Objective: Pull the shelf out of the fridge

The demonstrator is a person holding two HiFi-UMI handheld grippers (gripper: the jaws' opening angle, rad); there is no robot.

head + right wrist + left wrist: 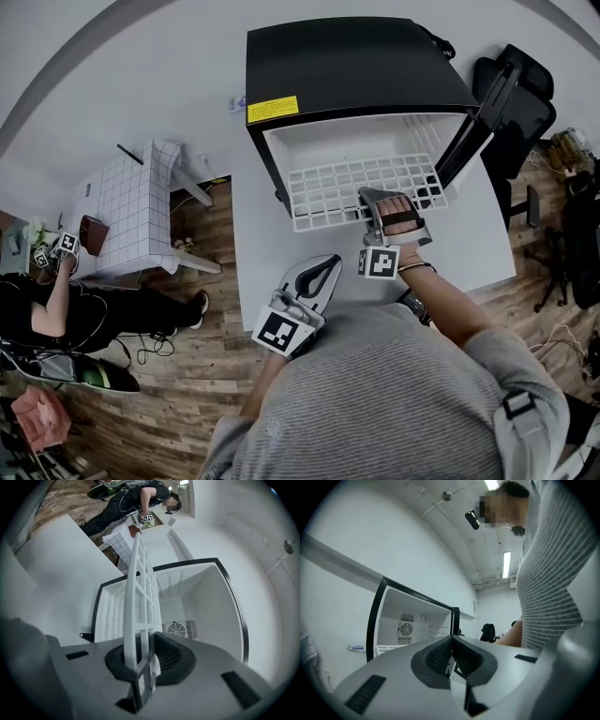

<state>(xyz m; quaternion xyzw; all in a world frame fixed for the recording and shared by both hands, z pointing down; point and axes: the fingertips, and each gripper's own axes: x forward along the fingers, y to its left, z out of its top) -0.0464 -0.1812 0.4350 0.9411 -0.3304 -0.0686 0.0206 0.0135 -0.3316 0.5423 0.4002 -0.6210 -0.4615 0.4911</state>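
A small black fridge (356, 66) stands on the white table (281, 272), its door (487, 112) swung open to the right. The white wire shelf (361, 187) sticks partway out of the opening. My right gripper (375, 199) is shut on the shelf's front edge near its middle; in the right gripper view the white shelf (140, 616) runs edge-on between the pads of the right gripper (143, 656). My left gripper (328, 264) hangs over the table short of the fridge, shut with nothing in it. The left gripper (451, 654) faces the fridge (412, 620), pads together.
A white tiled side table (136, 211) stands left of the table, and another person (66, 309) with grippers sits on the floor beyond it. A black office chair (520, 103) is behind the open door. Wooden floor lies around the table.
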